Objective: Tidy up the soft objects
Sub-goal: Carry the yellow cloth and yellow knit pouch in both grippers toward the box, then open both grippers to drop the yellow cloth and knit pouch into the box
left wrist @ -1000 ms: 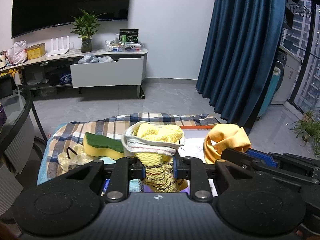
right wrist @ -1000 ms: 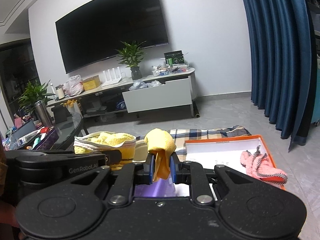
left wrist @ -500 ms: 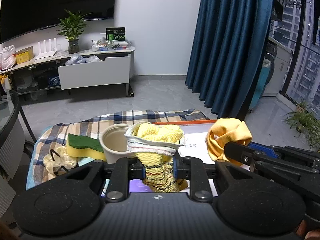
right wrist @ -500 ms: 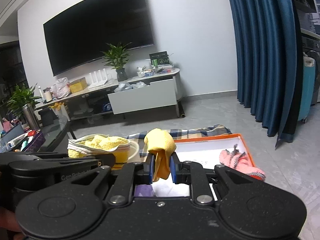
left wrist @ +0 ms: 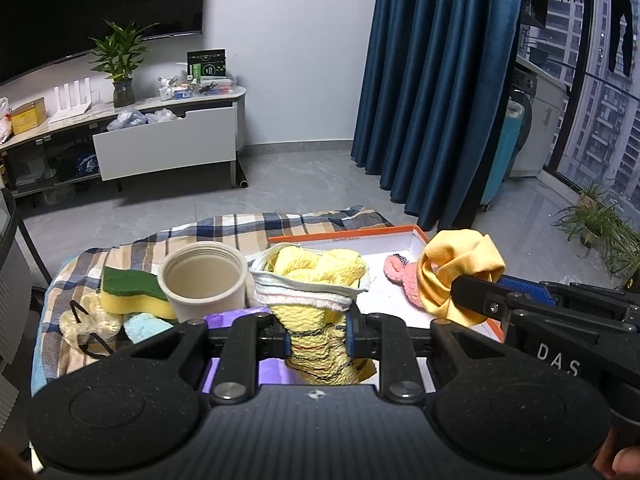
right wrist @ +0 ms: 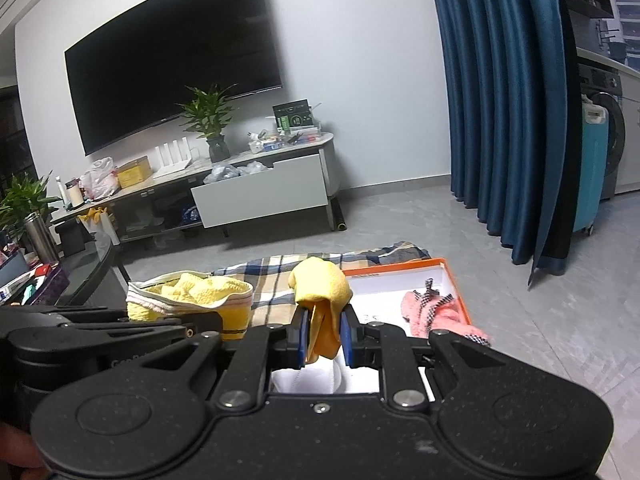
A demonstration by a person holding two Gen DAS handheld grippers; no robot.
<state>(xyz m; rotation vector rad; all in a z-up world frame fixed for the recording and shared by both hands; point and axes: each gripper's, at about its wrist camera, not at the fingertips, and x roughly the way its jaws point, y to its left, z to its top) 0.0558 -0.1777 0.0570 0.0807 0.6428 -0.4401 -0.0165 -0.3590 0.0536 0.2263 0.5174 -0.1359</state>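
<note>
My left gripper (left wrist: 318, 338) is shut on a pale yellow knitted cloth (left wrist: 316, 280) with a white striped hem, held above the table. My right gripper (right wrist: 325, 336) is shut on an orange-yellow cloth (right wrist: 320, 286), which also shows at the right of the left wrist view as the orange-yellow cloth (left wrist: 456, 270). Both cloths hang near an orange-rimmed white tray (left wrist: 400, 236), seen again as the tray (right wrist: 400, 268) on the right. A pink knitted cloth (right wrist: 436, 310) lies inside it. The left gripper with its yellow cloth (right wrist: 192, 298) sits left of the right gripper.
On the plaid blanket (left wrist: 224, 232) stand a white paper cup (left wrist: 202, 280), a yellow-green sponge (left wrist: 130, 290), a crumpled pale bag (left wrist: 90, 320) and a light blue cloth (left wrist: 140, 326). A purple item (left wrist: 236, 314) lies under the left gripper. A glass table (right wrist: 88, 264) edges the left.
Both grippers have carried their cloths to the right, toward the tray. The cup and the pink cloth have come into the left wrist view. Both grips are unchanged.
</note>
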